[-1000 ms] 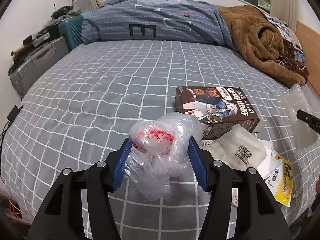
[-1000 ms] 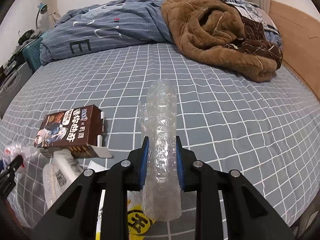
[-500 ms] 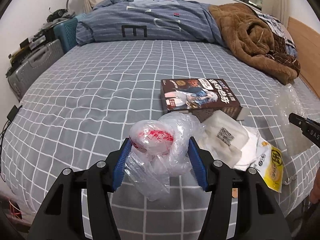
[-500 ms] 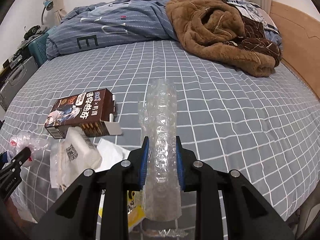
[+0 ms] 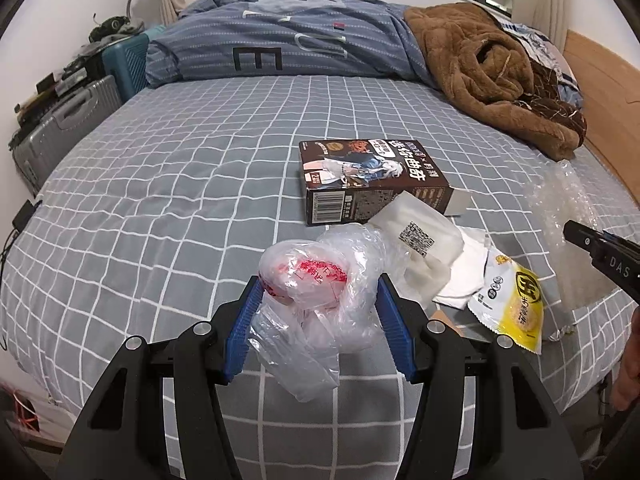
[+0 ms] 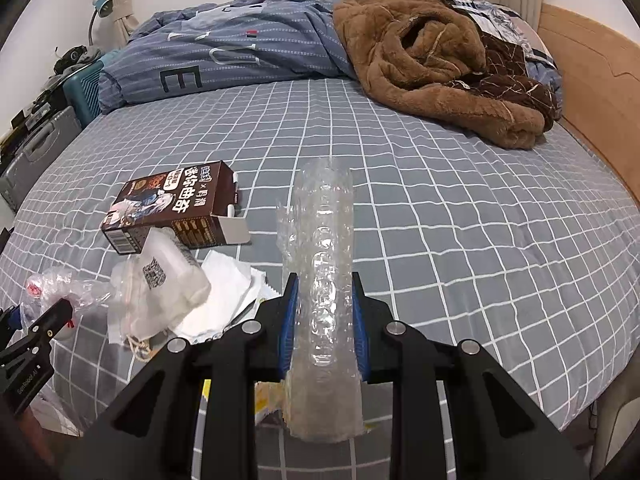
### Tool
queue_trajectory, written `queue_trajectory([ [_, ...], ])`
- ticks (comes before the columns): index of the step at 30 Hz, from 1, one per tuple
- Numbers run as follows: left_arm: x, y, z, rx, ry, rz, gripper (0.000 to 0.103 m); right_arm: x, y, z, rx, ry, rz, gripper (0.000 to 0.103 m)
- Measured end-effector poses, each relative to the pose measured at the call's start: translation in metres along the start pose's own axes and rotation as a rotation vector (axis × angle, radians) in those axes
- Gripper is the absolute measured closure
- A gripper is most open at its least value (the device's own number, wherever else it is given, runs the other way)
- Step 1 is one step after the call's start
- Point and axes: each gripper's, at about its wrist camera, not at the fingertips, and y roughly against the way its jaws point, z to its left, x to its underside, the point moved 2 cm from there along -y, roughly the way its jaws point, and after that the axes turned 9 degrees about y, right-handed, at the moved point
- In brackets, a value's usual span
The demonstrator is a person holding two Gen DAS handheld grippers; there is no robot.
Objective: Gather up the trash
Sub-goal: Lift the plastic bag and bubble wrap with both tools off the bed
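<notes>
We hold two pieces of trash above the near edge of the bed (image 5: 200,152). Our left gripper (image 5: 318,300) is clamped on a crumpled clear plastic bag (image 5: 316,292) with red print, its blue pads pressing both sides of the wad. Our right gripper (image 6: 322,304) is closed narrowly on a rolled strip of bubble wrap (image 6: 324,264), which stands upright between the pads and sticks out above and below them. On the grey checked sheet near the bed's near edge lies the rest of the trash: a brown snack box (image 5: 374,176) lying flat with an end flap open, a white pouch (image 5: 420,244) with a printed code touching the box's near side, white paper (image 5: 466,268) under the pouch, and a yellow-and-white wrapper (image 5: 512,300) closest to the edge. A brown fleece blanket (image 6: 436,56) and a blue striped duvet (image 5: 280,40) lie heaped along the far edge.
</notes>
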Motion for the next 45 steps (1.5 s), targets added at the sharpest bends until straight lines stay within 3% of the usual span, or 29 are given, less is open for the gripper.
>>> queue_trajectory([
  [26, 0.036, 0.030, -0.007, 0.020, 0.002, 0.018, 0.047, 0.046, 0.034, 0.007, 0.004, 0.011, 0.002, 0.080],
  [45, 0.073, 0.063, 0.001, 0.032, 0.003, 0.028, 0.047, 0.088, 0.084, 0.012, -0.016, 0.003, -0.024, 0.080],
])
